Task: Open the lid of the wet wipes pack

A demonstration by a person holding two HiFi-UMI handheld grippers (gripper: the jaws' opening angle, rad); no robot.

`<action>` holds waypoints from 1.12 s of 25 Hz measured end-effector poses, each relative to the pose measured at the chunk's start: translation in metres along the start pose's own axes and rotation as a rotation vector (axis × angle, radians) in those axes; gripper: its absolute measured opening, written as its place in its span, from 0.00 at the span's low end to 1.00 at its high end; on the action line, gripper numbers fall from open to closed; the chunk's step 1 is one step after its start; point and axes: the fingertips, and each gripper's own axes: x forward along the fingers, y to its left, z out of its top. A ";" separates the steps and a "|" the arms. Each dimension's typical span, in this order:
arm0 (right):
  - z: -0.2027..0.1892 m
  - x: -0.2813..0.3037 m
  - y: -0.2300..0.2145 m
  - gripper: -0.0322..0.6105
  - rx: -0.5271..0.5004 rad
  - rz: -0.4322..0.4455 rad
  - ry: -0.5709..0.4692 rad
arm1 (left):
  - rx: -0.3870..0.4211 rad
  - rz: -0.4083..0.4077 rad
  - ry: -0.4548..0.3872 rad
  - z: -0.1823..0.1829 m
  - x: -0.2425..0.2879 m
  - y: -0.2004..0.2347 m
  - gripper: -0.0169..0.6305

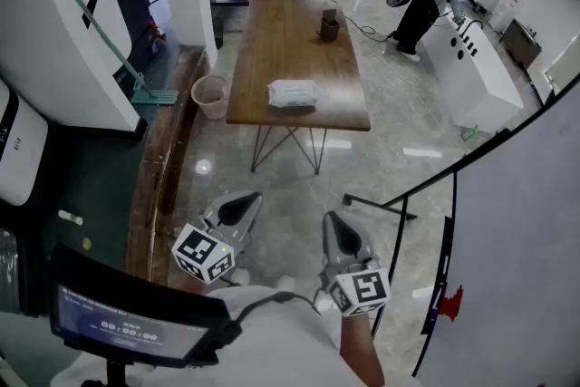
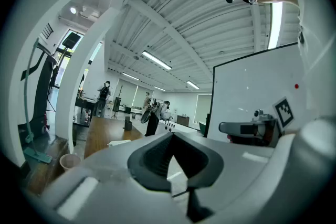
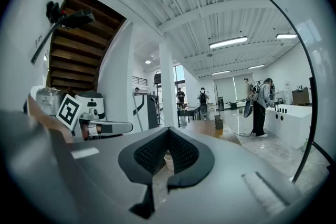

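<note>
- Wooden table point(image 1: 272, 41) carries the wet wipes pack point(image 1: 293, 93), lying flat near the front edge. The lid is too small to read from here.
- Left gripper point(image 1: 237, 207) and right gripper point(image 1: 339, 231): jaws pressed together on both, nothing between them, held level, well short of the table.
- Step in hand, my read: approach. Come in square to the front edge so the pack sits between the grippers.
- Spread the jaws before arriving. Pin the pack body with one gripper and catch the lid tab with the other.
- Pack looks soft and light, so unpinned it will likely lift with the lid.
- Dark cup point(image 1: 329, 25) at the far end is well apart and not in the way.
</note>
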 end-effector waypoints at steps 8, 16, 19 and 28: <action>0.005 0.003 -0.002 0.06 -0.001 0.008 0.001 | 0.006 -0.004 0.009 0.005 0.006 0.000 0.03; 0.007 0.009 0.001 0.06 0.005 0.061 0.017 | -0.004 0.033 0.008 0.010 0.004 0.005 0.03; -0.001 -0.015 -0.021 0.06 0.031 0.098 -0.001 | 0.008 0.056 0.009 -0.002 0.016 -0.024 0.03; -0.024 -0.047 -0.051 0.06 0.058 0.136 0.007 | 0.014 0.037 0.016 -0.021 0.032 -0.063 0.03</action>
